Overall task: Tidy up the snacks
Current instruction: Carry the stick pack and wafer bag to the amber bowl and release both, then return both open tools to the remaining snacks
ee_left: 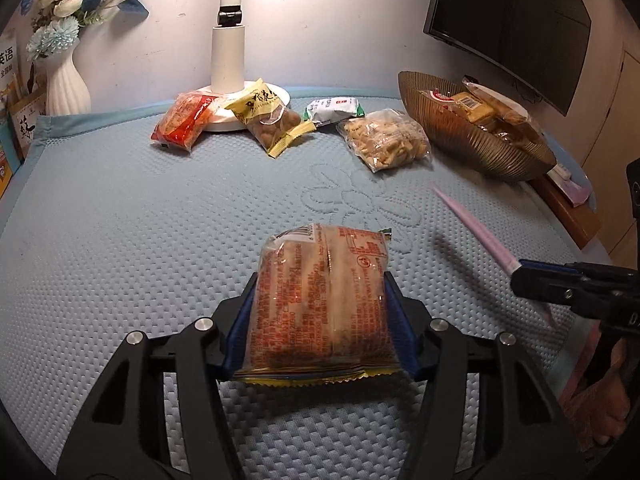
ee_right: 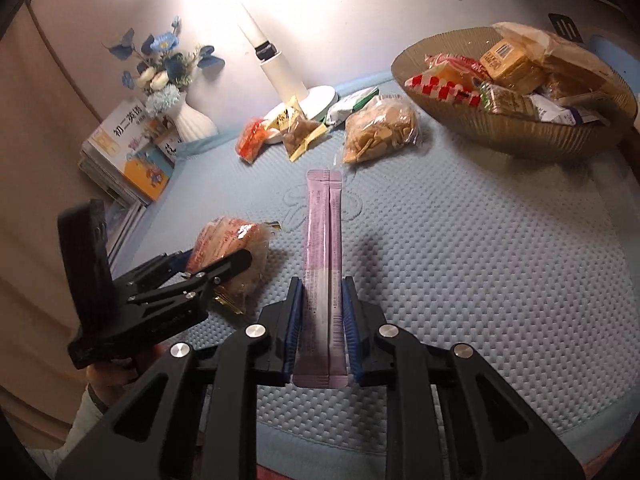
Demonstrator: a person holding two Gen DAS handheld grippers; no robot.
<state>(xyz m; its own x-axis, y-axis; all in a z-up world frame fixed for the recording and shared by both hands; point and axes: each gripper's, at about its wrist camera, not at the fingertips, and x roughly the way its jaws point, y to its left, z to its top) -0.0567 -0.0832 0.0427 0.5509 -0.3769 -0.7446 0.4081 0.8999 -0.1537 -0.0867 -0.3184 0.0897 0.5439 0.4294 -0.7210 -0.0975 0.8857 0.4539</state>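
Over blue mat point(ee_left: 120, 220), left tongs point(ee_left: 320, 300) gripping cracker packet point(ee_left: 324, 296), right tongs point(ee_right: 322, 320) gripping pink sachets point(ee_right: 322, 256)

A white lamp point(ee_left: 228, 52) stands on a round base at the far edge of the desk, straight ahead of the left gripper's view and lit, throwing a bright patch on the wall. Further left, a ribbed white vase point(ee_left: 66, 84) holds blue and white artificial flowers point(ee_left: 64, 4). Beside the vase lies a stack of books point(ee_right: 128, 152) — Chinese characters on the top cover. A dark screen point(ee_left: 508, 20) hangs on the wall to the far right. A textured blue mat point(ee_left: 120, 220) with an embossed flower pattern covers the desk.
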